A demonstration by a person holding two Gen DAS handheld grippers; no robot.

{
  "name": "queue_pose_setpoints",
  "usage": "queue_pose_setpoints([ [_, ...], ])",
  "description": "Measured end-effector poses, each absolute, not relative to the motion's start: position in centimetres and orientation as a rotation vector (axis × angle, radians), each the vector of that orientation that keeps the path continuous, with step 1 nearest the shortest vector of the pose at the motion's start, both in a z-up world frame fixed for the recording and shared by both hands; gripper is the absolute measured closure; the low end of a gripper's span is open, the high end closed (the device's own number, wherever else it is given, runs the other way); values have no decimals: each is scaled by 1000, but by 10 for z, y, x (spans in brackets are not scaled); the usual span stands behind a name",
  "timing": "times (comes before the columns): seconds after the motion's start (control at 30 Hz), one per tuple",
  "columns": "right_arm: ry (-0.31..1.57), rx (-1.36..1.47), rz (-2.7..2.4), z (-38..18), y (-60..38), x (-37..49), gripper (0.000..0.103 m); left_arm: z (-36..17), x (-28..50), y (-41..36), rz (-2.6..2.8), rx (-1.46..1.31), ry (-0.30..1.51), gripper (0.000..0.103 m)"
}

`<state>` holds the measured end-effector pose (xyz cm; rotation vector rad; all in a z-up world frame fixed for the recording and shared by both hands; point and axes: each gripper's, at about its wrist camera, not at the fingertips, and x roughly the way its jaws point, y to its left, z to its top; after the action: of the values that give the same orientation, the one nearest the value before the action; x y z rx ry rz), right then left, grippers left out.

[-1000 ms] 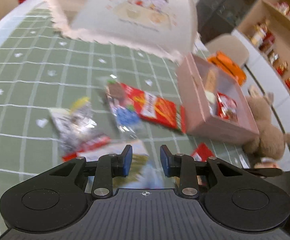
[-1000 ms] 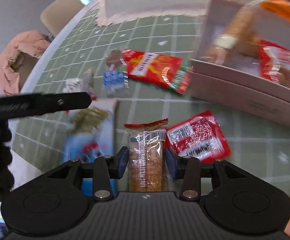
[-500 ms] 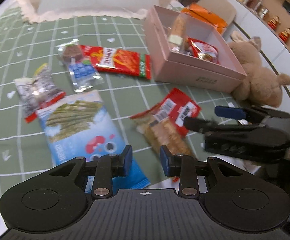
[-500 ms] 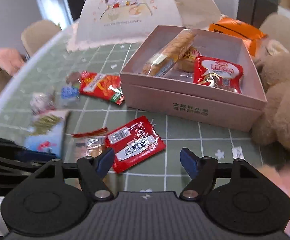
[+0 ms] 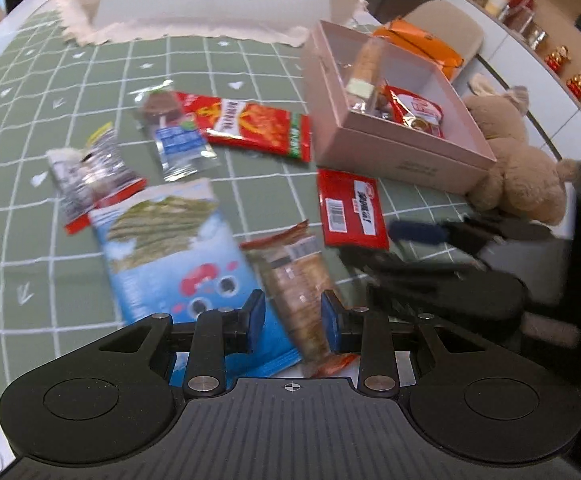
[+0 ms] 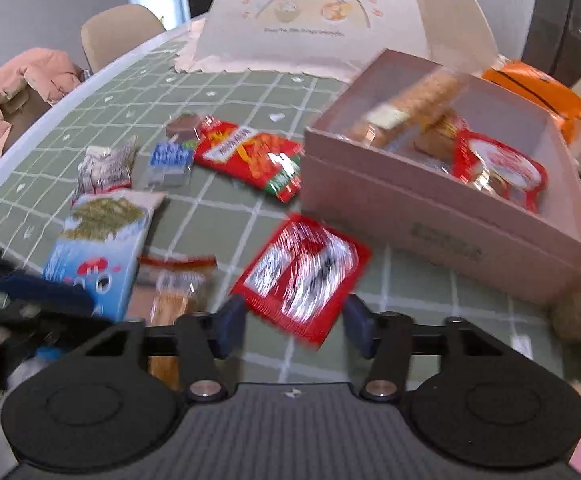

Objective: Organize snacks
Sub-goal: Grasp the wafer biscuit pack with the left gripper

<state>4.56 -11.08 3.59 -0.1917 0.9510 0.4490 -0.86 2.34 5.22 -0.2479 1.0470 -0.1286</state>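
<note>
A pink box (image 5: 406, 158) (image 6: 430, 216) holds a biscuit tube and a red packet. Loose snacks lie on the green checked cloth: a cracker pack (image 5: 298, 288) (image 6: 174, 296), a small red packet (image 5: 350, 210) (image 6: 302, 276), a blue seaweed bag (image 5: 170, 248) (image 6: 98, 248), a long red packet (image 5: 258, 126) (image 6: 250, 158), a chocolate lolly (image 5: 170, 128) and a silver packet (image 5: 90, 172). My left gripper (image 5: 292, 320) is open with the cracker pack between its fingers. My right gripper (image 6: 296, 322) is open wide, straddling the small red packet's near end.
A printed white food cover (image 6: 346, 20) stands at the back of the table. An orange bag (image 6: 538, 92) lies behind the box. A plush bear (image 5: 518, 172) sits right of the box. Chairs (image 6: 118, 36) ring the table.
My left gripper moved right and forward over the cracker pack. My right gripper dropped lower toward the small red packet, its jaws a little narrower than half a second ago.
</note>
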Motion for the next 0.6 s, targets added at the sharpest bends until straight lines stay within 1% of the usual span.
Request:
queue_pose_setpoints([
  [0.1, 962, -165, 410, 36, -132, 30, 53, 44, 4, 10, -114, -216, 1060, 68],
  [0.17, 967, -158, 391, 37, -142, 21, 52, 41, 11, -1, -118, -192, 1055, 62],
  [0.2, 972, -148, 382, 37, -147, 17, 50, 40, 14, -7, -126, -172, 1052, 59],
  [0.23, 974, -137, 372, 37, -152, 15, 45, 37, 17, -11, -131, -153, 1052, 58],
  [0.27, 976, -121, 359, 38, -157, 14, 42, 35, 20, -17, -134, -124, 1056, 58],
  [0.43, 967, -31, 298, 41, -171, 20, 41, 33, 13, -21, -125, -39, 1059, 58],
  [0.53, 958, 10, 307, 44, -166, 34, 36, 35, 3, -9, -87, -27, 1060, 58],
  [0.6, 948, 10, 321, 45, -154, 48, 30, 35, -2, 0, -61, -30, 1058, 58],
])
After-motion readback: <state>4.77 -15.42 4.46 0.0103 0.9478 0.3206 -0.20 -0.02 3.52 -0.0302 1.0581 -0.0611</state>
